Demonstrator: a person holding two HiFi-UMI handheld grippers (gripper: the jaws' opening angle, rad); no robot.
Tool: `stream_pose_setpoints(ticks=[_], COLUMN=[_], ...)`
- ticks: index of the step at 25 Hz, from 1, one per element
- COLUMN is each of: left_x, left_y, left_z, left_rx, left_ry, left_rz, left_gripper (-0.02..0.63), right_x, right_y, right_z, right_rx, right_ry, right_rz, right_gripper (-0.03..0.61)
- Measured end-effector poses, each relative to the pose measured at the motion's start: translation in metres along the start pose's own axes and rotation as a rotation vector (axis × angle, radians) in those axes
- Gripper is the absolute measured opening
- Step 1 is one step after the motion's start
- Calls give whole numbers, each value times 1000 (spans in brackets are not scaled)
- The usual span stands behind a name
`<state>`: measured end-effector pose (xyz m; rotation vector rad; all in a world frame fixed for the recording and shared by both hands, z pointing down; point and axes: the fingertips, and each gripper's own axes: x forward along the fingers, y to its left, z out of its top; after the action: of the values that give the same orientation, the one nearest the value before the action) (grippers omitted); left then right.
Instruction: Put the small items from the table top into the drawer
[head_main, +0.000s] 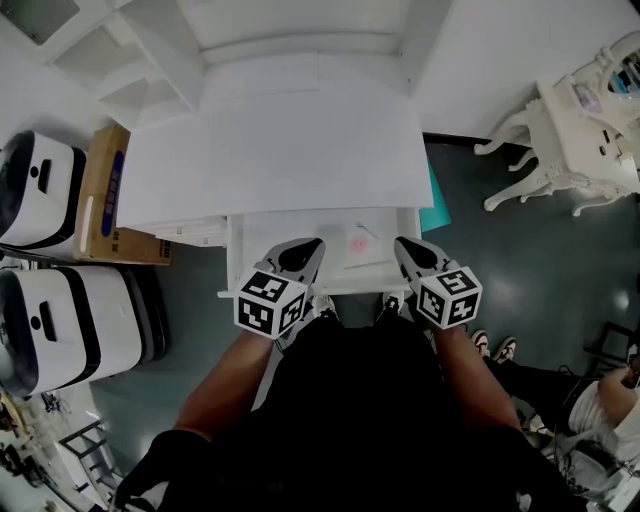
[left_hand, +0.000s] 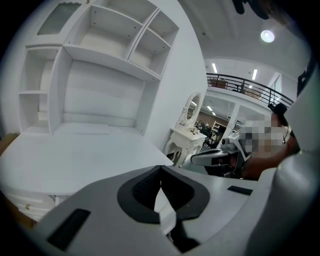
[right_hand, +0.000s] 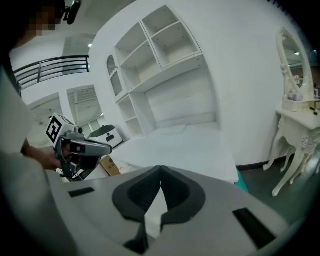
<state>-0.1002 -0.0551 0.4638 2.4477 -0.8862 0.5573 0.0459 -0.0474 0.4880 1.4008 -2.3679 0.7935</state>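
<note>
**A:** What takes up most of the head view?

**B:** A white desk. Its surface (head_main: 290, 150) fills the centre of the frame, and a white shelf unit (head_main: 190, 50) rises along its far edge at the top.

**A:** And around it?

**B:** Two white machines (head_main: 60, 320) stand on the floor at the left edge, one above the other in the frame. A cardboard box (head_main: 105, 195) sits between the upper one and the desk. An ornate white dressing table (head_main: 575, 130) stands in the upper right corner, well apart from the desk.

**A:** Where is the drawer?

**B:** The drawer (head_main: 236, 262) is pulled out from under the desk's near edge, just below the centre of the frame.

**A:** The grippers?

**B:** Both hang over the drawer's front rim. The left gripper (head_main: 312, 246) is left of centre and the right gripper (head_main: 402, 245) is right of centre. In each gripper's own view the jaws are clenched tip to tip with nothing between them.

**A:** And the small items?

**B:** A pink item (head_main: 358, 241) lies inside the drawer, between the two gripper tips in the frame. A thin pale sliver (head_main: 368, 231) lies just beside it, too small to identify.
</note>
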Motion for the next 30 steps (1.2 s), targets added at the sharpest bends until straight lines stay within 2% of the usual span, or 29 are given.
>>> stream_pose_setpoints(ticks=[8, 15, 19, 30], left_x=[-6, -7, -7, -14], left_y=[-12, -35, -59, -149], left_z=[-11, -19, -27, -63], left_rx=[-7, -56, -86, -115], left_ry=[-5, -35, -47, -49], left_rz=[17, 98, 150, 232], left_gripper=[11, 11, 11, 11], right_x=[-18, -37, -60, -130], right_y=[0, -1, -3, -24], right_z=[-6, -10, -20, -54], right_rx=[22, -17, -68, -77], right_ry=[-30, -17, 10, 2], right_rz=[13, 86, 134, 210], right_gripper=[28, 28, 28, 28])
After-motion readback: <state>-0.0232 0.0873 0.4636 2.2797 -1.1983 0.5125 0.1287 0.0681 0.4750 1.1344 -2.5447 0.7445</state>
